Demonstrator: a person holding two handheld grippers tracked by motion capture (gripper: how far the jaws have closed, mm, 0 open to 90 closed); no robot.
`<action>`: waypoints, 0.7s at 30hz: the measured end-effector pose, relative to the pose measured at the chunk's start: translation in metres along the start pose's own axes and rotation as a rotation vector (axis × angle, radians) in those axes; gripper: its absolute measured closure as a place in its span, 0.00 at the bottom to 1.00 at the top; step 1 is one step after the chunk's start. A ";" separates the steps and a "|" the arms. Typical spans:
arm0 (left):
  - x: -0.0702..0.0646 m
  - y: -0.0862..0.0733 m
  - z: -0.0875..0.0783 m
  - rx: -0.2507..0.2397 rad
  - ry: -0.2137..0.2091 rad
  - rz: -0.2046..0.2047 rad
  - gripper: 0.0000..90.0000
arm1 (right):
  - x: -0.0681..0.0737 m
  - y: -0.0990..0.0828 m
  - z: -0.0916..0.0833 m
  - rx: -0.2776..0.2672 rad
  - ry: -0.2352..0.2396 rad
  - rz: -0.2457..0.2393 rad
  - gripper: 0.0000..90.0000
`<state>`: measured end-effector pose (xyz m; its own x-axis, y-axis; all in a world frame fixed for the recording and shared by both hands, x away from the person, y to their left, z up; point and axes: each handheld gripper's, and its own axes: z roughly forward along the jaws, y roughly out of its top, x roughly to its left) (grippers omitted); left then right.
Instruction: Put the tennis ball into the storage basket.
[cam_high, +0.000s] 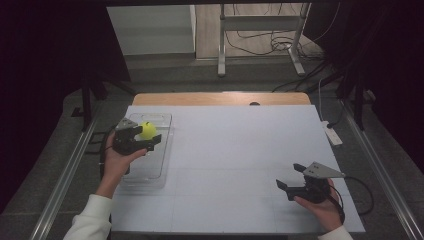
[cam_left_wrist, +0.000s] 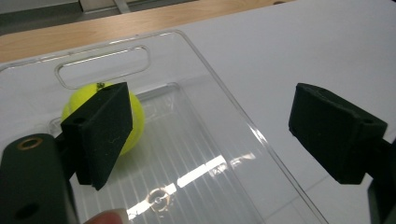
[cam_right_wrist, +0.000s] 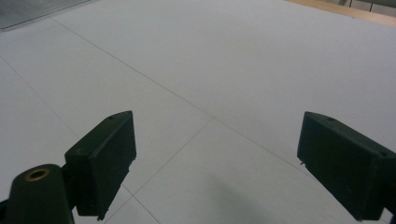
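Hovering over the clear plastic tray (cam_high: 165, 150), my left claw (cam_high: 141, 136) gaped empty beside the tennis ball (cam_high: 147, 130) lying inside it, so the drop looked done; my right claw (cam_high: 292, 177) waited open above the table (cam_high: 240, 150).

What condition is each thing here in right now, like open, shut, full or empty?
Left gripper: open, over the bin, holding nothing.
Right gripper: open, empty, above bare table.
Clear plastic bin: upright, no lid, holds just the ball.
Yellow tennis ball: resting inside the bin near its handle end, not gripped.
White table: bare apart from the bin.
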<state>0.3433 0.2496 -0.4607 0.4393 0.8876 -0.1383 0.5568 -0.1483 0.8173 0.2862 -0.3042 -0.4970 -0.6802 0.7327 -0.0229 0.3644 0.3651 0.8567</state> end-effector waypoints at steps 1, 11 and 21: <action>0.000 0.000 0.000 0.000 0.000 0.000 0.16 | 0.000 0.000 0.000 0.000 0.000 0.000 0.14; -0.018 -0.017 -0.016 -0.019 -0.059 0.017 0.16 | -0.002 0.000 -0.003 -0.016 -0.001 0.018 0.14; -0.038 -0.034 -0.027 -0.034 -0.105 0.038 0.16 | -0.005 -0.001 -0.005 -0.026 0.002 0.034 0.14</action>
<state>0.2890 0.2328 -0.4679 0.5317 0.8310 -0.1634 0.5148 -0.1639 0.8415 0.2860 -0.3106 -0.4954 -0.6687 0.7435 0.0071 0.3708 0.3252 0.8699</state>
